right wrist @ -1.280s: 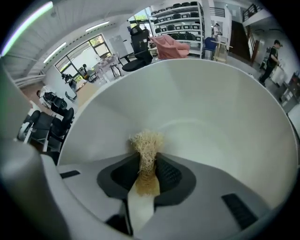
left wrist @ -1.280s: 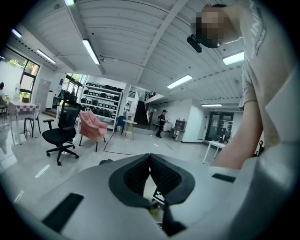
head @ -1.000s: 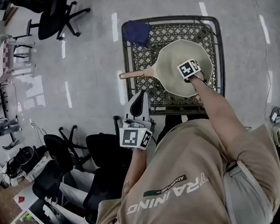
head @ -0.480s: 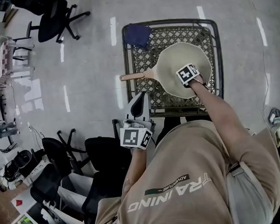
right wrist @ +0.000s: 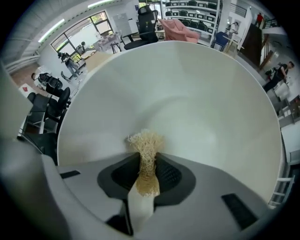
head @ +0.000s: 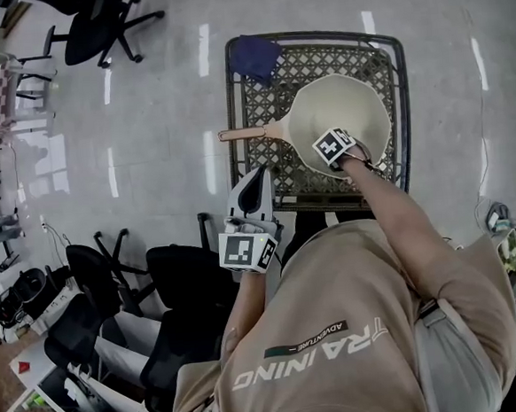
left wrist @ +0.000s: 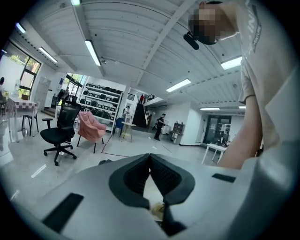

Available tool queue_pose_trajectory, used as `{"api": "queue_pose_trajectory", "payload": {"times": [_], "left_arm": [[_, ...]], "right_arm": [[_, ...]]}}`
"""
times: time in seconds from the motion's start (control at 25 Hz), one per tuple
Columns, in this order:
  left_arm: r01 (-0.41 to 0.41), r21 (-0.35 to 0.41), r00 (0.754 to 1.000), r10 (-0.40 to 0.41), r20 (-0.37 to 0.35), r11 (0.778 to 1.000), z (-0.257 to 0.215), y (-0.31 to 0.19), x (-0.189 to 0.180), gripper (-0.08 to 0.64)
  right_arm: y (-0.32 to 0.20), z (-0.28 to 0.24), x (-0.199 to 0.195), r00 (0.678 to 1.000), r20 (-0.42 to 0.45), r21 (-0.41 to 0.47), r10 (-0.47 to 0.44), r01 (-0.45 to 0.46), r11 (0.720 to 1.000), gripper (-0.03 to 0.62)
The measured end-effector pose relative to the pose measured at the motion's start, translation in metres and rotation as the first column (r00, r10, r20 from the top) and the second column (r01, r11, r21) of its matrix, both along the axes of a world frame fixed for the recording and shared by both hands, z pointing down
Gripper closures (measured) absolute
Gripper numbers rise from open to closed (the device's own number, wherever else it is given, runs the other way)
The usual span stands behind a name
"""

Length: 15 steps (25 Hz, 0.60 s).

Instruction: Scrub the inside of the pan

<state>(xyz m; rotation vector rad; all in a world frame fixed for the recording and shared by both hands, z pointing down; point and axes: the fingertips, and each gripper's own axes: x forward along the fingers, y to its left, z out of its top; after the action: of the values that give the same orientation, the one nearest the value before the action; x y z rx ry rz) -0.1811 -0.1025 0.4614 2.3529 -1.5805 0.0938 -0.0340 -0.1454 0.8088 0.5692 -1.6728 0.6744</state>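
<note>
A cream pan [head: 350, 104] with a wooden handle [head: 242, 133] lies on a black metal lattice table [head: 318, 63]. My right gripper [head: 330, 143] reaches into the pan's near-left part. In the right gripper view its jaws [right wrist: 147, 161] are shut on a straw-coloured fibrous scrubber [right wrist: 146, 142], whose frayed end presses on the pan's pale inner surface [right wrist: 197, 89]. My left gripper [head: 252, 197] hangs off the table's near-left corner, away from the pan. In the left gripper view its jaws [left wrist: 150, 159] meet at the tips with nothing held.
A dark blue cloth [head: 253, 57] lies on the table's far-left corner. Black office chairs [head: 170, 279] stand on the grey floor to the near left, another chair [head: 97, 27] farther off. The table's raised rim [head: 404, 100] runs along the pan's right.
My right gripper has slid with the scrubber toward the left and nearer across the pan's inside. The left gripper has stayed put.
</note>
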Motion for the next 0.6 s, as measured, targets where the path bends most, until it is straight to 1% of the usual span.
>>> {"api": "queue_pose_trajectory", "payload": {"times": [0.08, 0.24, 0.4, 0.44, 0.48, 0.52, 0.6], "left_arm": [[-0.021, -0.001, 0.999, 0.021, 0.033, 1.0, 0.005, -0.001, 0.002, 0.541], [-0.043, 0.003, 0.999, 0.043, 0.014, 0.999, 0.005, -0.006, 0.009, 0.541], [-0.059, 0.013, 0.998, 0.059, 0.006, 0.998, 0.004, -0.011, 0.015, 0.541], [-0.063, 0.017, 0.998, 0.063, 0.005, 0.998, 0.004, -0.011, 0.016, 0.541], [-0.067, 0.021, 0.998, 0.067, 0.002, 0.998, 0.004, -0.011, 0.016, 0.541], [-0.07, 0.026, 0.998, 0.07, -0.002, 0.997, 0.003, -0.011, 0.015, 0.541], [-0.08, 0.039, 0.997, 0.081, -0.009, 0.996, -0.002, -0.012, 0.015, 0.541]], "right_arm": [[-0.003, 0.0, 0.02, 0.999, -0.05, 0.002, 0.015, -0.015, 1.0, 0.486], [-0.013, 0.005, 0.066, 0.983, -0.185, 0.041, 0.015, -0.008, 0.999, 0.486], [-0.029, 0.007, 0.091, 0.959, -0.285, 0.062, -0.001, 0.019, 0.998, 0.486], [-0.033, 0.005, 0.093, 0.958, -0.288, 0.07, 0.0, 0.021, 0.997, 0.486], [-0.036, 0.0, 0.092, 0.964, -0.267, 0.082, 0.01, 0.012, 0.997, 0.488], [-0.039, -0.008, 0.088, 0.974, -0.225, 0.099, 0.024, -0.002, 0.995, 0.488], [-0.043, -0.035, 0.077, 0.994, -0.105, 0.147, 0.031, -0.016, 0.989, 0.488]]}}
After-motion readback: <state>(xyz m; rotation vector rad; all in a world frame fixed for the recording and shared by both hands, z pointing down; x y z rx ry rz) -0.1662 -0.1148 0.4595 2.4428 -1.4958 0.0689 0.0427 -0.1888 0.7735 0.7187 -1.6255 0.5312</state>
